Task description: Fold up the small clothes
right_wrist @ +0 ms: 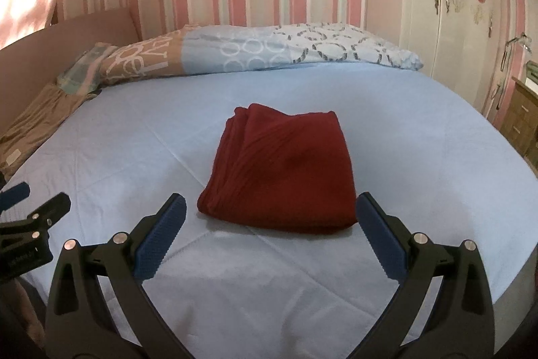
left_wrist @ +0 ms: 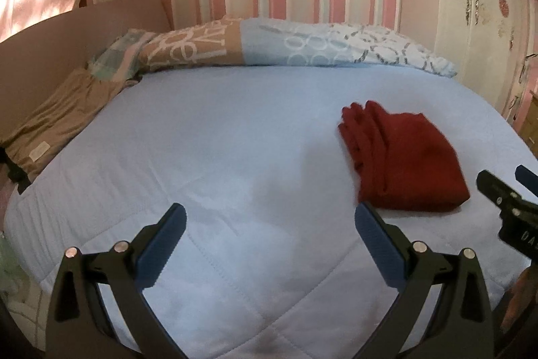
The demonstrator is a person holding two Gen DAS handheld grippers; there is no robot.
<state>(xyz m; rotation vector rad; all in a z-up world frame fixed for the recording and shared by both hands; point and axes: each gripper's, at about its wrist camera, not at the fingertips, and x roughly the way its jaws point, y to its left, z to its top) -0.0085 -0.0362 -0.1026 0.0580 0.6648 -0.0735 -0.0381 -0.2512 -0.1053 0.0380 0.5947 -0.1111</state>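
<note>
The bed (right_wrist: pixel 101 157), under a pale blue quilt, fills both views, with a patterned pillow (right_wrist: pixel 269 49) along its far edge at 12 o'clock and a tan garment (left_wrist: pixel 57 120) lying at its edge out at 10 o'clock in the left view. On the quilt sits the dark red cloth (right_wrist: pixel 282 167), already folded into a thick, roughly square bundle, its layered edges toward 11 o'clock and its rounded fold facing the camera (how many layers it has cannot be told). From the right gripper (right_wrist: pixel 270 207) the cloth lies dead ahead at 12 o'clock, its near fold just beyond the fingertips and about filling the gap between the fingers (right_wrist: pixel 161 238), which are spread wide and hold nothing. From the left gripper (left_wrist: pixel 270 211) the same cloth (left_wrist: pixel 403 160) lies off at 1 o'clock, clear of its fingers, also spread and empty. So the right hand looks the nearer and squarer for any next touch.
</note>
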